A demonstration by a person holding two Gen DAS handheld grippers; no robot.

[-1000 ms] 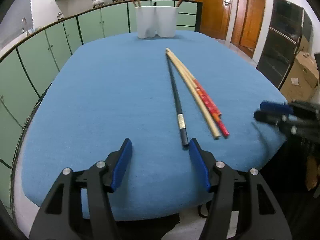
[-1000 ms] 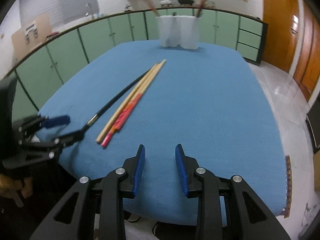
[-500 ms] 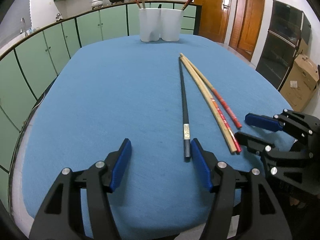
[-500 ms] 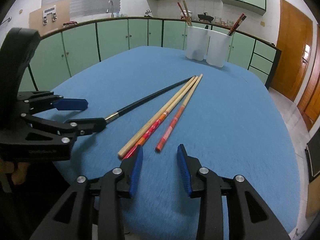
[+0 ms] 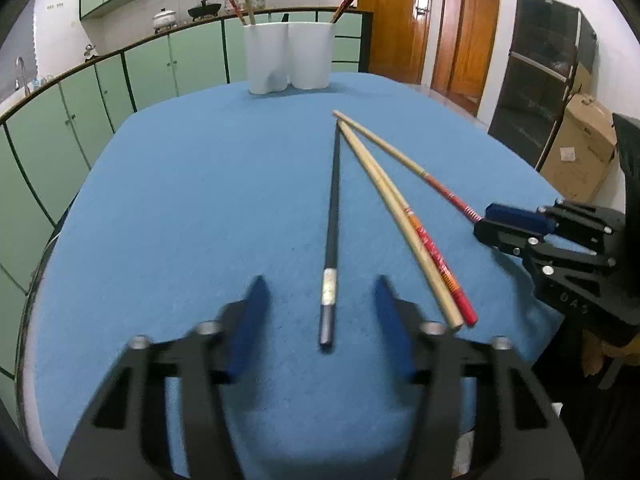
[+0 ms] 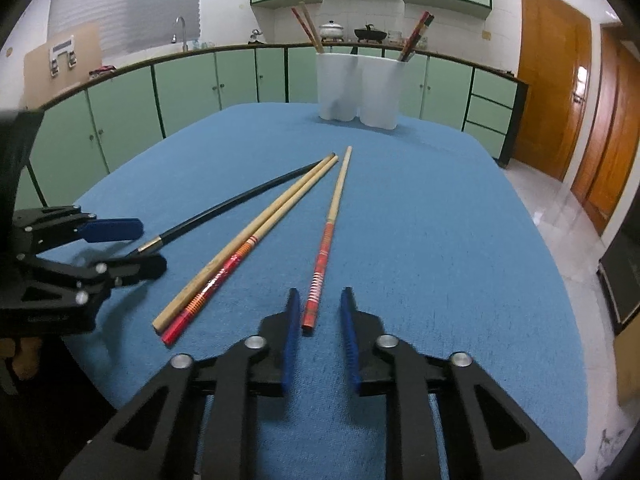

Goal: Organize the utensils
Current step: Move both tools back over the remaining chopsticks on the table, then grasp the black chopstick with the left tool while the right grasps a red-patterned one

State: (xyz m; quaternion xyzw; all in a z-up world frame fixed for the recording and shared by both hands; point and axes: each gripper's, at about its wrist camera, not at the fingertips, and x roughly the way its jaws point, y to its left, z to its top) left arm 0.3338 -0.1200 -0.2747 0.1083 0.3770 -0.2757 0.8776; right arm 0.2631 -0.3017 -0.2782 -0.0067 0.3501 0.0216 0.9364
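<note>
Several chopsticks lie fanned out on the blue table. My left gripper (image 5: 320,312) is open, its jaws on either side of the near end of a black chopstick (image 5: 333,216). My right gripper (image 6: 320,320) is open, its jaws on either side of the red-patterned end of a wooden chopstick (image 6: 328,236). A plain wooden chopstick (image 6: 244,240) and a red-ended one (image 6: 224,272) lie side by side between them. A white two-cup holder (image 5: 289,58) with a few chopsticks in it stands at the far edge; it also shows in the right wrist view (image 6: 358,90).
The blue table (image 5: 192,200) has rounded edges. Green cabinets (image 6: 192,92) run along the far and left sides. Wooden doors (image 5: 436,20), a dark cabinet (image 5: 536,92) and a cardboard box (image 5: 580,148) stand to the right of the table.
Both grippers have moved forward over the table's near edge. The left now has the black chopstick's end between its jaws, the right the red-patterned chopstick's end. The chopsticks have not moved.
</note>
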